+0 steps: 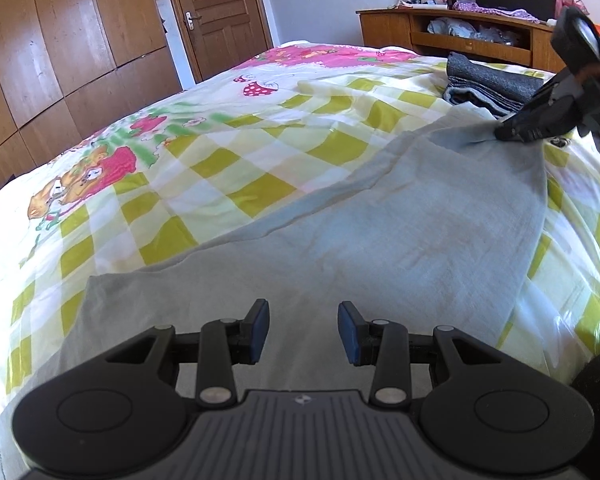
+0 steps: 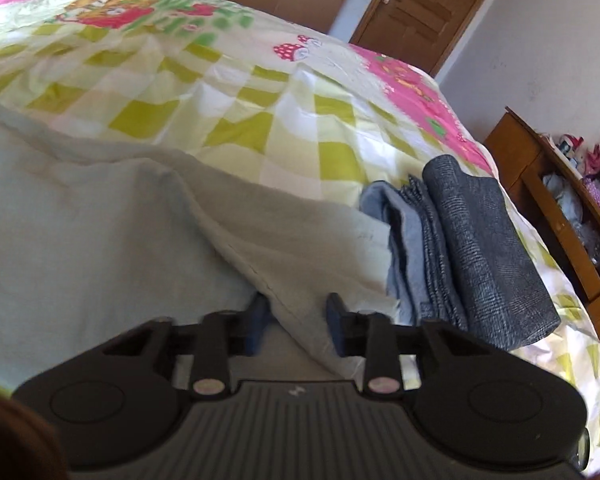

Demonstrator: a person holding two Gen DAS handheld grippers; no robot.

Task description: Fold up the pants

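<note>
the left tongs [image 1: 303,332] hover part-open, gripping nothing, above the near end of the pale grey-green cotton pants [image 1: 380,232], whose long axis runs away to the right tongs [image 1: 504,133], pinched shut on their far edge beside folded dark grey clothes [image 1: 488,84].

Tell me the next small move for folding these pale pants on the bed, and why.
Probably close the left hand-held gripper on the pants below it. Its jaws stand open over the cloth, gripping nothing, while the right hand-held gripper already pinches the far edge beside the folded dark clothes. Both ends need holding before the cloth lifts evenly.
</note>
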